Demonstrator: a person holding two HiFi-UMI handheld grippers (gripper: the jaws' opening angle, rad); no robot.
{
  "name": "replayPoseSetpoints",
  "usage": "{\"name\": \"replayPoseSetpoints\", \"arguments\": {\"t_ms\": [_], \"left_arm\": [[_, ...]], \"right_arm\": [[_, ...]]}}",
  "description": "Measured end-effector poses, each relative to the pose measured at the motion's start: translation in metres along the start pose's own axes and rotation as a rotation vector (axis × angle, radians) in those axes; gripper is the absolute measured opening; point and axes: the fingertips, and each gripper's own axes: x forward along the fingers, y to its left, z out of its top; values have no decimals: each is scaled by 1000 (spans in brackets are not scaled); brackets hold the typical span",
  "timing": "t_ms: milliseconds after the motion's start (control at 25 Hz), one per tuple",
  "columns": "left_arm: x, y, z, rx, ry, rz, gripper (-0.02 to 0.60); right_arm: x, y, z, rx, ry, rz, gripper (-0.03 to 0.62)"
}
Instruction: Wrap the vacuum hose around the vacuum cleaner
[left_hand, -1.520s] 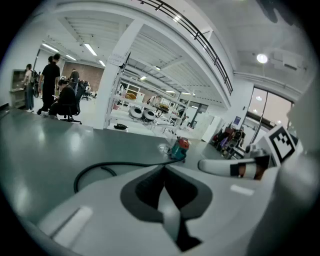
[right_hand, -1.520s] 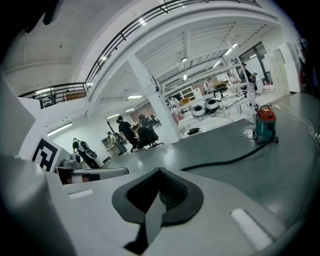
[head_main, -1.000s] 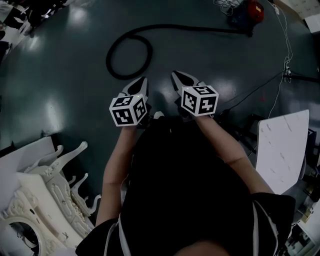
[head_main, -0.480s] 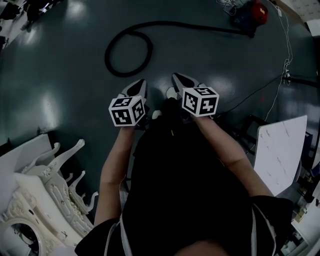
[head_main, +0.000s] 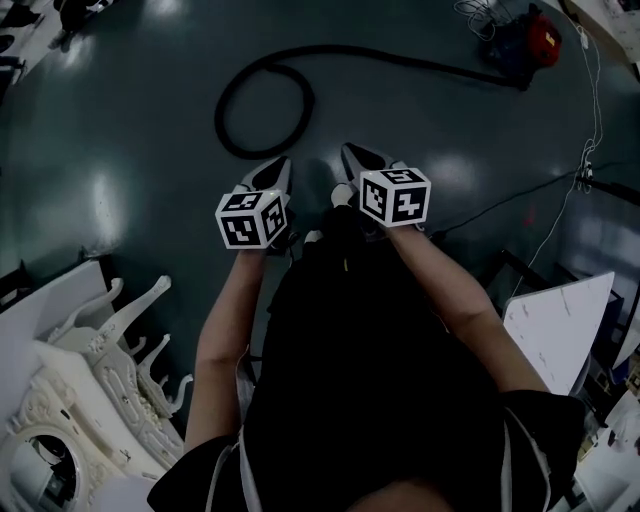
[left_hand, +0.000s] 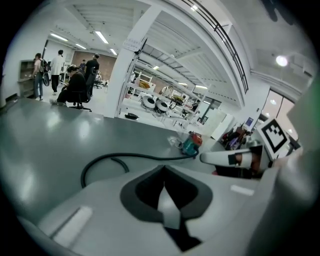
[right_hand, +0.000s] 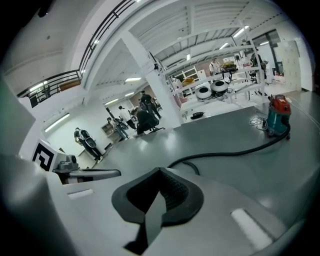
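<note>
You stand on a wide, glossy dark grey floor (head_main: 110, 150), which fills most of the head view. At your lower left there is a white carved piece of furniture with curled legs (head_main: 95, 395), and at your lower right a flat white board (head_main: 555, 335). The long black vacuum hose (head_main: 220, 112) lies on the floor ahead of both tools and apart from them. Its near end curls into one open loop, and the rest runs straight to the small vacuum cleaner with a teal body and red top (head_main: 535, 45), far at the upper right. The hose is not wound around this machine. Your left gripper (head_main: 278, 168) and your right gripper (head_main: 354, 155) are side by side, near each other, and point toward the loop. The jaws of each are fully together with nothing between them. Each carries its white cube with black square markers (head_main: 253, 218).
</note>
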Motion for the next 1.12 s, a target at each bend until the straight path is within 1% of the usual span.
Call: {"name": "replayPoseSetpoints", "arguments": {"t_ms": [240,360,480,600,720,840,920,1000,1040,1120], "left_arm": [[35,5,6,39,83,25,9],[45,13,11,26,103,39,9],[54,23,15,6,120,46,9],[63,31,11,18,157,18,9],[75,49,5,17,176,-6,9],[89,70,1,-19,180,-17,9],[95,81,2,-60,181,-32,9],[98,84,9,-119,171,-69,9],[99,83,12,-133,167,-94,9],[104,84,16,-103,170,-123,9]], "right_arm": [[34,-25,17,6,50,47,-5],[49,-34,20,2,78,64,-5],[65,-41,21,-3,109,63,-5],[80,-46,17,-7,139,53,-5],[100,-48,11,-46,181,35,-5],[117,-48,10,-82,213,6,-5],[127,-46,9,-96,227,-8,-5],[138,-42,9,-115,240,-15,-5],[143,-42,9,-122,248,-22,-5],[155,-45,9,-121,261,-40,-5]]}}
